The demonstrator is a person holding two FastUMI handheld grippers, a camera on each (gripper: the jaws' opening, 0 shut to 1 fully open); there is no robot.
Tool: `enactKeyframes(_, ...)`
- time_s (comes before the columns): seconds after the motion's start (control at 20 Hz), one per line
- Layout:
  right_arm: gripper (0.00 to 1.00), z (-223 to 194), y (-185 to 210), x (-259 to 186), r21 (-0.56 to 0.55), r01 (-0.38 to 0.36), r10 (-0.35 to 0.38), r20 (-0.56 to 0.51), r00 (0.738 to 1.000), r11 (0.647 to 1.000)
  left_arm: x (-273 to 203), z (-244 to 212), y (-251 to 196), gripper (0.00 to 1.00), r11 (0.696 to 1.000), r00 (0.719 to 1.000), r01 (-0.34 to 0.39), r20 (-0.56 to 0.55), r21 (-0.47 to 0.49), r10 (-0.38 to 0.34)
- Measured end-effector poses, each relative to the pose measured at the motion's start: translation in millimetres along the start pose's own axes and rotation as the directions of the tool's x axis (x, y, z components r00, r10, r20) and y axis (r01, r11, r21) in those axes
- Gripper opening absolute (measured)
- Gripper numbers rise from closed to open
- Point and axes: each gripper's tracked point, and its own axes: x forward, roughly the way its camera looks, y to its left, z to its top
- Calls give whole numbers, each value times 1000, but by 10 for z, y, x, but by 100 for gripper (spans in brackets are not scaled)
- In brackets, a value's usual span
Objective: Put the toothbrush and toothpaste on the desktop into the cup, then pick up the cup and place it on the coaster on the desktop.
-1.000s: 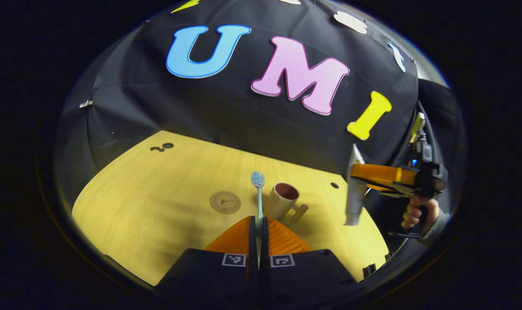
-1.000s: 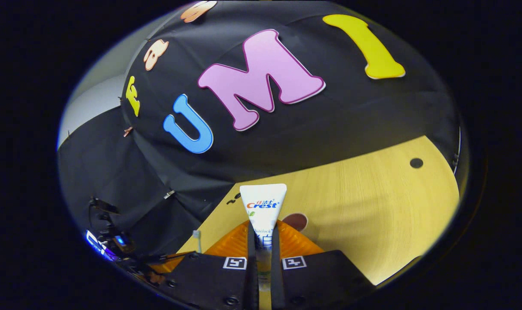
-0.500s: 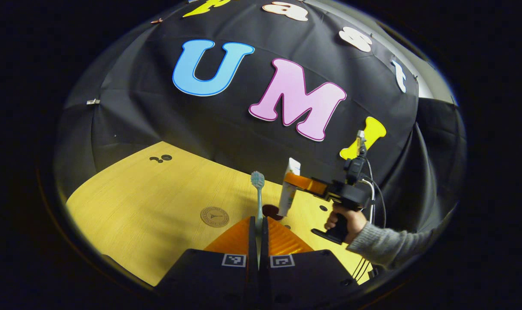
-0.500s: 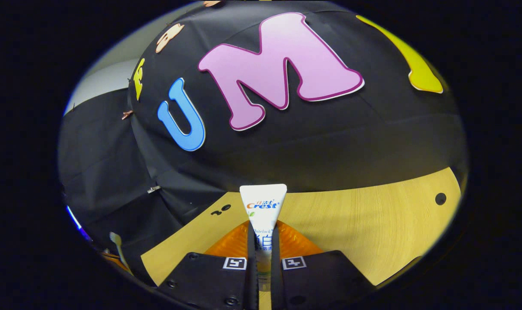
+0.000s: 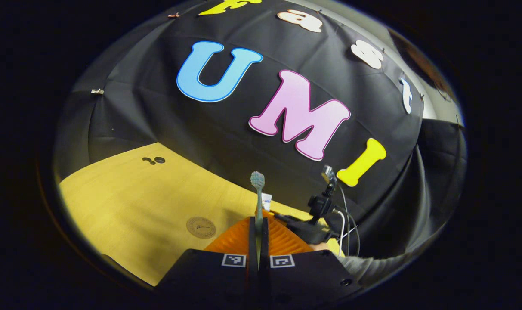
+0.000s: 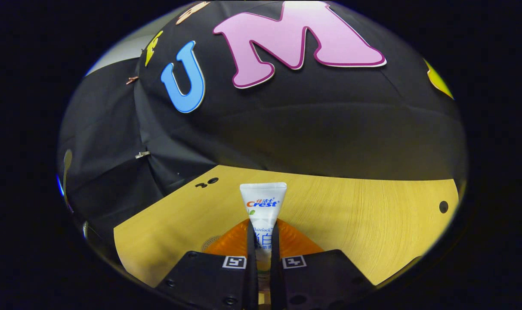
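Now both tools are loaded, and the step in hand looks like dropping the toothpaste (image 6: 263,206) into the cup. The right gripper (image 6: 263,241) is clamped on the tube, both fingers pressing its sides, crimped end pointing forward and away from the camera over the wooden desktop (image 6: 364,224). The cup is hidden from both views, so I cannot say how close the tube's cap end is to its mouth. To do this well, I would bring the tube upright over the cup's opening, lower it until the cap end is inside the rim, and only then let go, so it slides in rather than tips the cup.

The left gripper (image 5: 258,234) is closed on the toothbrush (image 5: 257,193), handle pinched between the fingers, bristles upward and forward. It is held above the desktop, with the round coaster (image 5: 200,227) lying flat just to its left. In the left gripper view the right gripper sits low and just beyond it, a sleeve (image 5: 368,265) at the lower right. The brush should wait aside until the tube is in.
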Motion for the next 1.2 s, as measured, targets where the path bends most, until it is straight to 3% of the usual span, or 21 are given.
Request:
enactKeyframes(0.25, 19, -216, 17, -56, 68, -38, 40, -33, 999, 997, 243, 106, -177, 6, 997, 997, 64, 47, -54, -61)
enactKeyframes(0.3, 29, -152, 20, -67, 75, -43, 45, -18, 999, 996, 300, 117, -199, 6, 995, 996, 74, 53, -63, -71)
enactKeyframes(0.4, 38, -119, -12, -194, 117, -68, 70, -12, 997, 991, 439, 100, -207, 6, 994, 995, 83, 58, -68, -79)
enactKeyframes(0.45, 47, -90, -36, -255, 146, -75, 77, -6, 997, 986, 491, 91, -193, 6, 994, 995, 82, 60, -72, -78)
enactKeyframes(0.5, 66, -34, -110, -315, 177, -69, 69, 12, 998, 982, 587, 79, -182, 6, 994, 995, 77, 61, -74, -73)
enactKeyframes(0.8, 71, 231, -764, -811, 420, 4, -48, 94, 994, 907, 1166, -53, -190, 6, 999, 995, 48, 90, -15, -47)
enactKeyframes(0.85, 81, 174, -851, -926, 431, 26, -72, 90, 993, 902, 1275, -82, -181, 6, 999, 994, 38, 100, -4, -37)
enactKeyframes(0.9, 72, 148, -907, -1049, 431, 41, -87, 89, 992, 902, 1369, -87, -173, 6, 999, 992, 33, 118, -2, -33)
enactKeyframes(1.2, 71, -88, -920, -1525, 469, 75, -112, 53, 992, 880, 1896, -200, 15, 6, 998, 981, -58, 188, -1, 57)
